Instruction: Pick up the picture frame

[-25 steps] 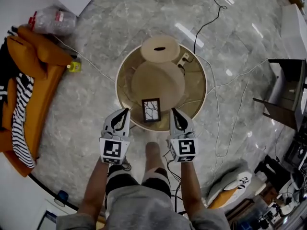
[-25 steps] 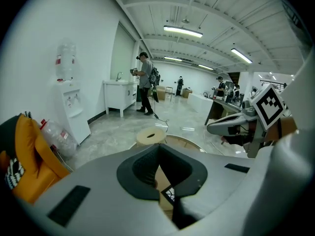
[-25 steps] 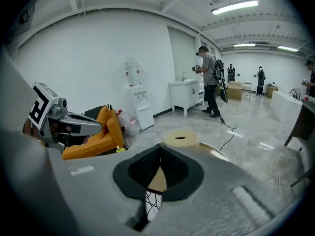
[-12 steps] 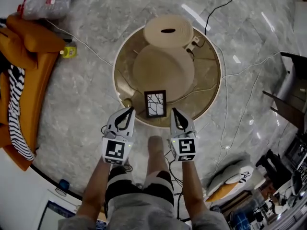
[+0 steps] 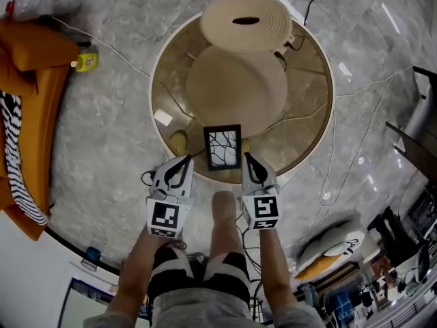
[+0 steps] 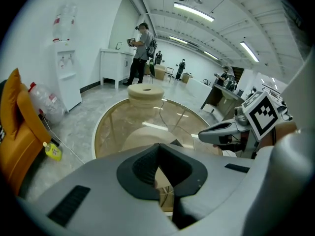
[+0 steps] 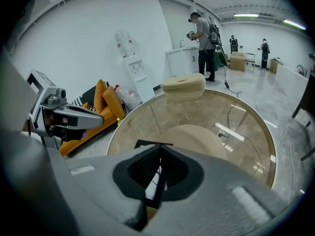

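Note:
The picture frame (image 5: 223, 147), black-edged with a white branch drawing, sits at the near edge of a round glass table (image 5: 151, 80). My left gripper (image 5: 183, 158) is shut and empty, its tip just left of the frame's lower corner. My right gripper (image 5: 247, 157) is shut too, just right of the frame. Neither touches it. In the left gripper view the shut jaw tips (image 6: 157, 144) hide most of the frame, and the right gripper (image 6: 203, 135) shows beside them. In the right gripper view the frame's black top edge (image 7: 147, 143) shows just beyond the tips (image 7: 160, 147).
A tan coiled round object (image 5: 246, 22) rests on the table's far side, and a beige round base (image 5: 235, 84) shows under the glass. A white card (image 5: 163, 117) lies left of the frame. An orange sofa (image 5: 34, 67), yellow bottle (image 5: 85, 61) and cables occupy the floor.
Both grippers have come down together toward the table's near edge. The table and frame look larger and closer, and the tips now flank the frame. Both stayed shut.

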Demonstrator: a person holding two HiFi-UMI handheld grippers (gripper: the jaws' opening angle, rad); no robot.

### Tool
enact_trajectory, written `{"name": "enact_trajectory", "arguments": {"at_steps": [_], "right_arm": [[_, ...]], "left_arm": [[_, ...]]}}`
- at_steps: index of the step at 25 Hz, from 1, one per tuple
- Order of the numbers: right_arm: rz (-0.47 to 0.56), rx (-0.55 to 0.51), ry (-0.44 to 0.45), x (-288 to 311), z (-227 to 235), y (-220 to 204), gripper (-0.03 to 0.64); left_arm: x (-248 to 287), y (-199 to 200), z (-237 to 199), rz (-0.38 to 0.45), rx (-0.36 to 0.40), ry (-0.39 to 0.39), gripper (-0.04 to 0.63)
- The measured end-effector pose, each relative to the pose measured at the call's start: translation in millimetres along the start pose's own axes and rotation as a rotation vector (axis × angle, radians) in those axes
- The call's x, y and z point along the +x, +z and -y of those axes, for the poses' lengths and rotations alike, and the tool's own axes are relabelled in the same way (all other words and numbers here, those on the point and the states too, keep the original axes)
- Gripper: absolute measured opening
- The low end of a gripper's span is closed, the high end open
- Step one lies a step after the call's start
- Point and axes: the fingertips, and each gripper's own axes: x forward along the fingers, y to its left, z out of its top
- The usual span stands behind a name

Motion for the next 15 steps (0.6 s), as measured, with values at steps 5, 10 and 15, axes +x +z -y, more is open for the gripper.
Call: {"name": "enact_trajectory", "arguments": {"at_steps": [5, 10, 15], "right_arm": [[-0.033, -0.008, 0.020, 23.3, -0.5, -27.5, 0.000], [-0.062, -0.015, 0.024, 36.3, 1.2, -43.7, 0.002], [-0.105, -0.021, 0.032, 48.4, 1.7, -52.2, 0.094]], "left_arm": [[21.8, -24.8, -2.4, -0.023, -0.032, -0.006, 0.017], [30.6, -38.8, -3.1, -0.041, -0.054, -0.002, 0.017], [31.3, -47.5, -7.0, -0.047, -0.048, 0.005, 0.017]]}}
